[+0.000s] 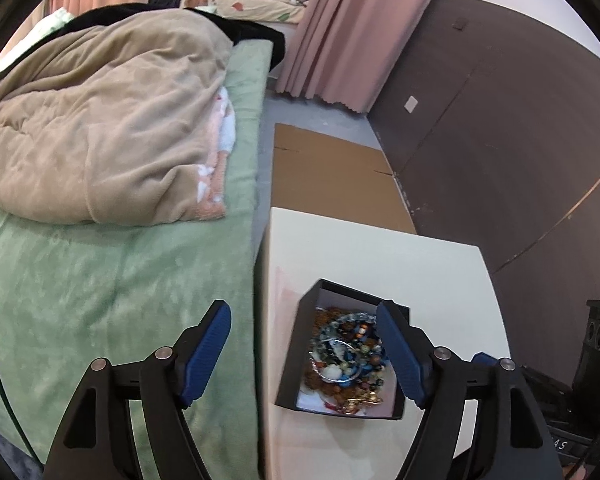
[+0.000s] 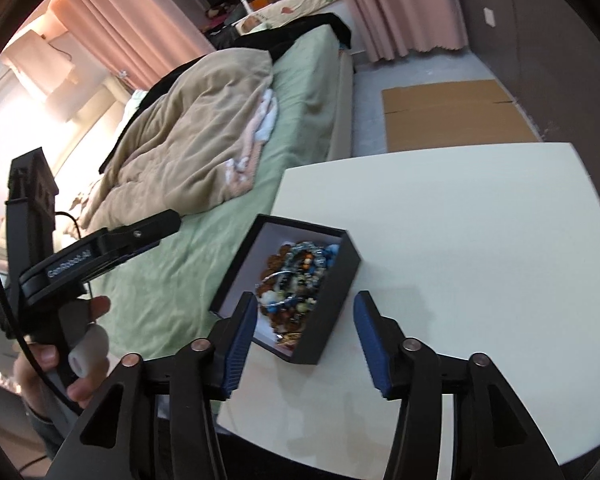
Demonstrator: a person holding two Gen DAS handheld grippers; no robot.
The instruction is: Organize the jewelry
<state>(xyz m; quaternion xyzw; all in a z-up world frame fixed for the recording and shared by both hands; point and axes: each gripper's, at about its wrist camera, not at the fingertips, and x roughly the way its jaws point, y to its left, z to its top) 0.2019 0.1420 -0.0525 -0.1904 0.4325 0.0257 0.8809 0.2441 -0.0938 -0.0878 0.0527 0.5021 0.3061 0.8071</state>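
Jewelry [image 1: 350, 360] lies heaped in an open black box [image 1: 300, 356] on the near left part of the white desk [image 1: 380, 256], close to the edge that runs along the bed [image 1: 120, 280]. Beads, a bangle and chains are tangled together; nothing sits on the desk outside the box.

Both claws are released and empty. The left claw [image 1: 304, 352] hangs above the box's left side, its right pad over the heap and its left pad out over the bed. The right claw [image 2: 306, 340] hangs above the box's near corner, one pad over the box's near left edge and the other over bare desk. Neither pad appears to touch anything.

By my reading, a sorting step is just starting or between picks: no piece is singled out yet. The next move likely calls for lowering one claw into the heap and pinching a single piece, perhaps the bangle on top, while the other steadies the box. Tangled strands may drag neighbours out with them.

Only the right wrist view shows the person's hand [image 2: 80, 344] gripping the left tool's handle, and the wide bare stretch of desk to the right. Only the left wrist view shows dark equipment [image 1: 596, 340] beyond the desk's right edge.
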